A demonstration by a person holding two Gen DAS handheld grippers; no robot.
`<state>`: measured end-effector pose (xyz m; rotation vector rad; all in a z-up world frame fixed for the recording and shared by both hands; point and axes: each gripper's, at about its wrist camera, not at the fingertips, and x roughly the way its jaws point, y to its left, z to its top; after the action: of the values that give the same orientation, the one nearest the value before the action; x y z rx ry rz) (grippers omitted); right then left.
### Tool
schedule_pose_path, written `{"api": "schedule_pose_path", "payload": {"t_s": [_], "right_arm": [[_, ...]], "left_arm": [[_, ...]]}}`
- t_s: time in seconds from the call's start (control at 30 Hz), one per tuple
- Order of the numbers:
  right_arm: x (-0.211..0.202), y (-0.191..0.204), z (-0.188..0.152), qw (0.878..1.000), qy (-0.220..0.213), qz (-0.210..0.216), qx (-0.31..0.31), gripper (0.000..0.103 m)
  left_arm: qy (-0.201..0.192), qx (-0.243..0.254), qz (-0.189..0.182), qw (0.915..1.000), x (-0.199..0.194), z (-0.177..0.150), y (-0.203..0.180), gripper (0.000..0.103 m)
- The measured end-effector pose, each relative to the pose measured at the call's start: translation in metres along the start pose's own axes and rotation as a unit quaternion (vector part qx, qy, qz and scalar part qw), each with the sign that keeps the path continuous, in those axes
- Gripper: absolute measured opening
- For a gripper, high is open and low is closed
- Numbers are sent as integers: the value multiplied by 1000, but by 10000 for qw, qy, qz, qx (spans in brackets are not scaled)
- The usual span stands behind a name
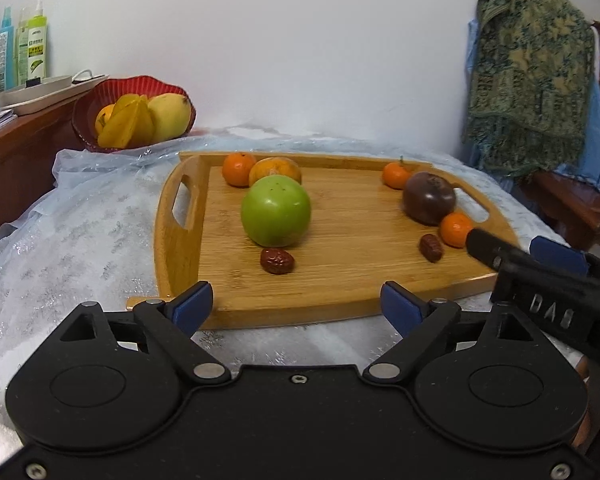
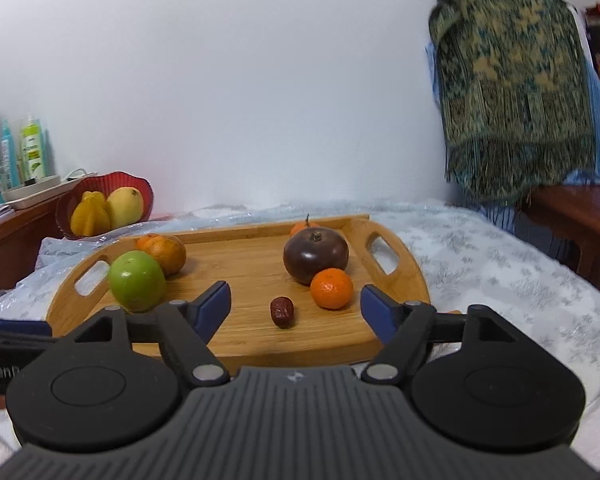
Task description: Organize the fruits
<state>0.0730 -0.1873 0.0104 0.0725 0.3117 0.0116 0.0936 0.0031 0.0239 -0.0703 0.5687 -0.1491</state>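
A wooden tray (image 1: 340, 288) (image 2: 244, 336) holds a green apple (image 1: 276, 211) (image 2: 137, 281), a large orange (image 1: 275, 170) (image 2: 165, 254), small tangerines (image 1: 455, 229) (image 2: 332, 288), a dark purple fruit (image 1: 429, 198) (image 2: 315, 255) and two red dates (image 1: 277, 261) (image 2: 282, 311). My left gripper (image 1: 297, 307) is open and empty at the tray's near edge. My right gripper (image 2: 295, 312) is open and empty, with the date between its fingers' line of sight; it shows at the right of the left wrist view (image 1: 520, 254).
A red bowl (image 1: 85, 120) (image 2: 62, 210) with a mango, a starfruit and an orange stands at the back left on a wooden shelf. Bottles (image 1: 32, 46) stand behind it. A patterned cloth (image 1: 528, 72) hangs at the right. A silvery cover lies over the table (image 1: 80, 240).
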Motion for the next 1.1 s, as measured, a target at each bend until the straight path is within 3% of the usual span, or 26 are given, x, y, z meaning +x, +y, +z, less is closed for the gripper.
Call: {"api": "schedule_pose_path", "payload": {"t_s": [0.3,0.77,0.9,1.1], "right_arm": [[-36,6,-25,9990,-71,-86,-424,86],[-69,18,-65,9910,392,652,-1097,86],[-71,22,-72,9858,561,841,-1337,77],[-71,22,-76,9835,684,928,-1397,63]], "left_arm": [[-16,-46,-5,10000,-19,-17,5,94],[448,376,-89,9982,-41,-59,-3,98],[598,485,-134,9969,-49,-65,-4,97],[773,693,-294,9942,-59,-69,-8,82]]}}
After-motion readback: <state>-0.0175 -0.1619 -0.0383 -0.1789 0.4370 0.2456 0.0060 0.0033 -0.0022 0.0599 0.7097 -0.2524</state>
